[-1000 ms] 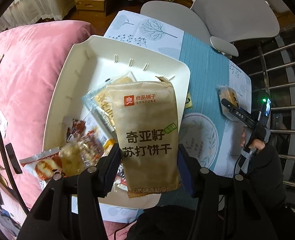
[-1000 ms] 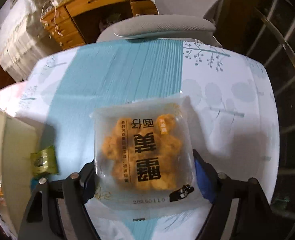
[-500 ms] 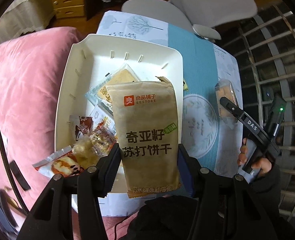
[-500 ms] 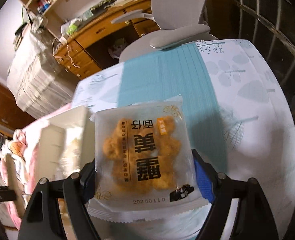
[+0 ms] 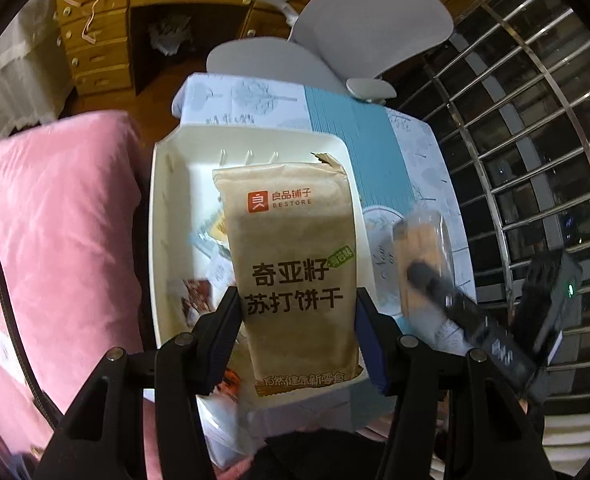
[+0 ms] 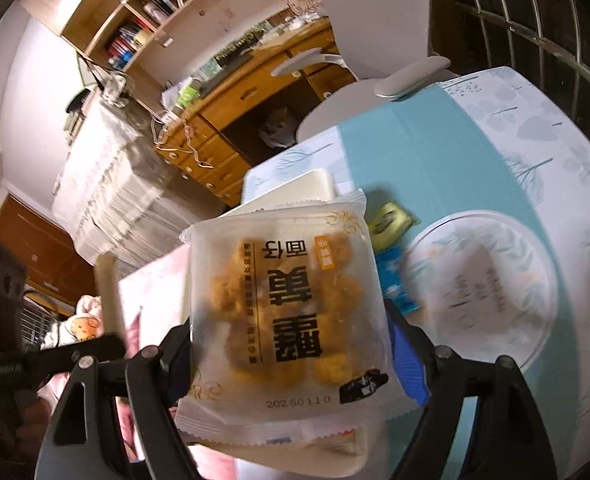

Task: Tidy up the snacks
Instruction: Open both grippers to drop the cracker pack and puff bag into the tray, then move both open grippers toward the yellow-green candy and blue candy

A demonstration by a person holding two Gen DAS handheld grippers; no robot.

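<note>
The brown cracker pack (image 5: 295, 276) was pinched by the left tool (image 5: 297, 332) above the cream tray (image 5: 163, 240), at its centre. The frosted snack pack (image 6: 287, 320) was clamped by the right tool (image 6: 289, 356), the desk (image 6: 455, 152) at two o'clock.

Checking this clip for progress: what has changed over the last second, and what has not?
The right gripper has carried its clear snack pack from over the table toward the white tray, closing in beside the left gripper. The left one shifted slightly, its brown cracker bag hanging over the tray as before. Both grips are unchanged and nothing was released. The small green packet stays on the table.
</note>
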